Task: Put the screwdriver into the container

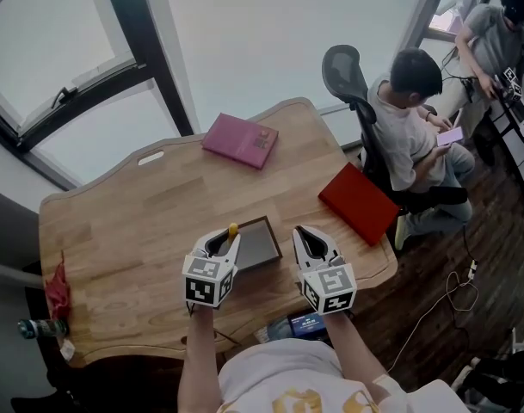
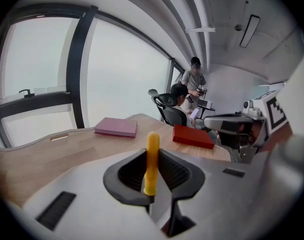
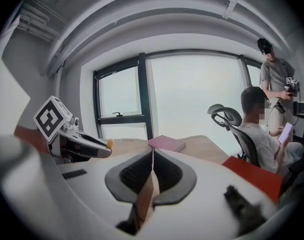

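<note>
The screwdriver's yellow handle [image 2: 152, 161] stands upright between my left gripper's [image 2: 152, 156] jaws, which are shut on it. In the head view the handle tip [image 1: 233, 229] shows at the left gripper [image 1: 230, 236], right at the left edge of the dark grey container [image 1: 260, 248] near the table's front. The shaft is hidden. My right gripper [image 1: 303, 234] hovers just right of the container, its jaws shut with nothing between them [image 3: 152, 154]. From the right gripper view the left gripper [image 3: 77, 141] sits level at the left.
On the wooden table [image 1: 132, 231] lie a pink book [image 1: 240, 140] at the back and a red book [image 1: 359, 202] at the right edge. A seated person [image 1: 412, 127] in an office chair is beside the table's right. A red cloth [image 1: 57, 291] hangs off the left front corner.
</note>
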Demonstrator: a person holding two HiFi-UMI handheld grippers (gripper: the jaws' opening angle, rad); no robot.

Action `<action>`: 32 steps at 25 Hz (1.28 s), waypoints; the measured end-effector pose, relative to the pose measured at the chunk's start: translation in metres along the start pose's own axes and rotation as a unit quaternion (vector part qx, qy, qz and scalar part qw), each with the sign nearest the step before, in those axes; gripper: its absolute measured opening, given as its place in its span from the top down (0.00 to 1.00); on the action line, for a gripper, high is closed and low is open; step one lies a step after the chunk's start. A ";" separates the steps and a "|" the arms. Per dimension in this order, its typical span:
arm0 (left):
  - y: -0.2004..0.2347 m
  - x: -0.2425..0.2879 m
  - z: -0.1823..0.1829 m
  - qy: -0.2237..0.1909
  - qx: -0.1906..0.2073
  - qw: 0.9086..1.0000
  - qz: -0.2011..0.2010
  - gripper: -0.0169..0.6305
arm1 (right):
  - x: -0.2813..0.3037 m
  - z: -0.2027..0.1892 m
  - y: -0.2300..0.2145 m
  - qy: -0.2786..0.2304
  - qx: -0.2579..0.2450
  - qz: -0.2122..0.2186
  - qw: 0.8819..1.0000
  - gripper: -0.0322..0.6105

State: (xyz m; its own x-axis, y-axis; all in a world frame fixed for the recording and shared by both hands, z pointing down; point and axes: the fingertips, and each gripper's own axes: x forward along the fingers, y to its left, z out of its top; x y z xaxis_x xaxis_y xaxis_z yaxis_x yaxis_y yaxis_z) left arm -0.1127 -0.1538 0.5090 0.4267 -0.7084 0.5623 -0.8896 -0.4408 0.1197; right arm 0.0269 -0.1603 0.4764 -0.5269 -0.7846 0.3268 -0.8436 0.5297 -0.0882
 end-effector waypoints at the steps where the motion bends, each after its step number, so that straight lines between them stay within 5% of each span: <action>1: 0.000 0.003 -0.002 0.005 0.001 1.000 -0.002 0.85 | 0.001 -0.001 -0.001 0.002 0.000 -0.001 1.000 0.90; 32: -0.008 0.057 -0.055 0.126 0.062 0.988 -0.069 0.85 | 0.040 -0.037 -0.010 0.058 0.033 0.008 0.998 0.90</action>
State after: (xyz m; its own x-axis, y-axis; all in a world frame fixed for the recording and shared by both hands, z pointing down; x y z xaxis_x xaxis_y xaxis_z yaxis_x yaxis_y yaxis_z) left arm -0.0897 -0.1602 0.5856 0.4743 -0.4846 0.7350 -0.7927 -0.5983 0.1170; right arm 0.0178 -0.1848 0.5249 -0.5275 -0.7322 0.4308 -0.8426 0.5158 -0.1549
